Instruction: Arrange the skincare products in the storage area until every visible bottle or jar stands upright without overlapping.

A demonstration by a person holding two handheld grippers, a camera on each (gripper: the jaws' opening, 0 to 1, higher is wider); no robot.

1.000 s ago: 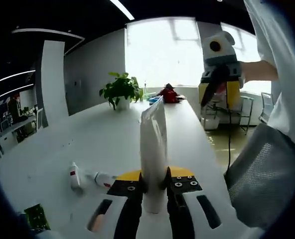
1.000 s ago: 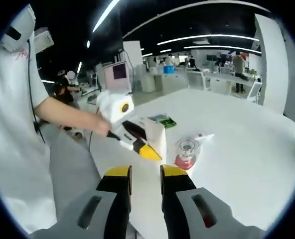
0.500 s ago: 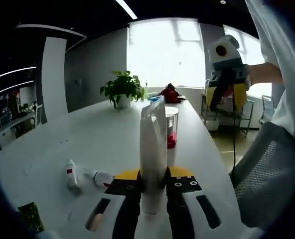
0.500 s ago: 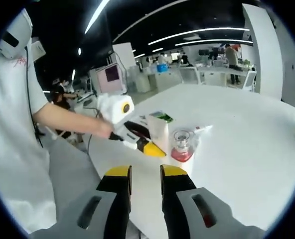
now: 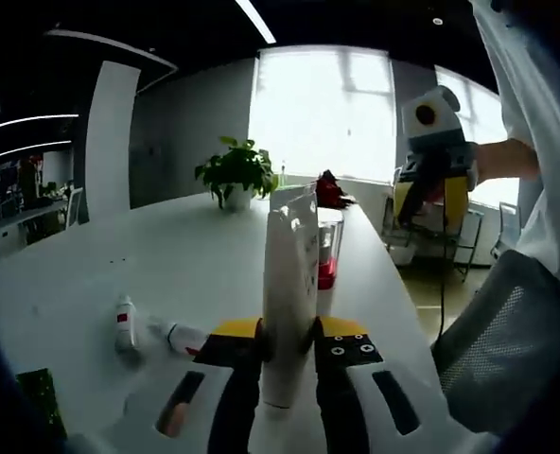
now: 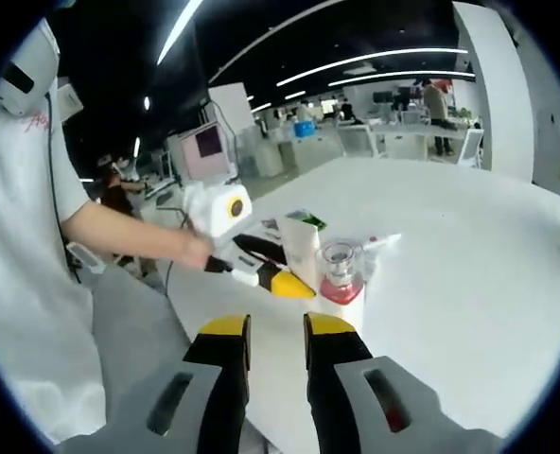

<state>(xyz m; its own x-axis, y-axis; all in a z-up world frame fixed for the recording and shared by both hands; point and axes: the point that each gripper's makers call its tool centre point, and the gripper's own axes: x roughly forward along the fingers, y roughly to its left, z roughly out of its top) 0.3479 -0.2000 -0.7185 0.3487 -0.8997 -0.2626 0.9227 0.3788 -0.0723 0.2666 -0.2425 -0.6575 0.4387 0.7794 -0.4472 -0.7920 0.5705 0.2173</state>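
My left gripper (image 5: 288,342) is shut on a white tube (image 5: 290,274), which it holds upright over the white table (image 5: 91,274). In the right gripper view that tube (image 6: 304,251) stands in the left gripper (image 6: 282,282), right beside a clear bottle of red liquid (image 6: 341,276). The same bottle (image 5: 328,248) stands upright just behind the tube. Two small white tubes (image 5: 124,322) (image 5: 181,334) lie flat on the table to the left. My right gripper (image 6: 276,342) is open and holds nothing; it hangs in the air (image 5: 429,194) off the table's right side.
A green packet (image 5: 36,402) lies near the table's close corner, also seen behind the tube as a green packet (image 6: 305,219). A potted plant (image 5: 236,170) stands at the far end. A mesh chair (image 5: 507,340) is by the right edge. The person's arm (image 6: 119,227) reaches across.
The left gripper has brought the white tube more upright and closer to the red-liquid bottle, which now shows beside it. The right gripper stays in the air, a little lower.
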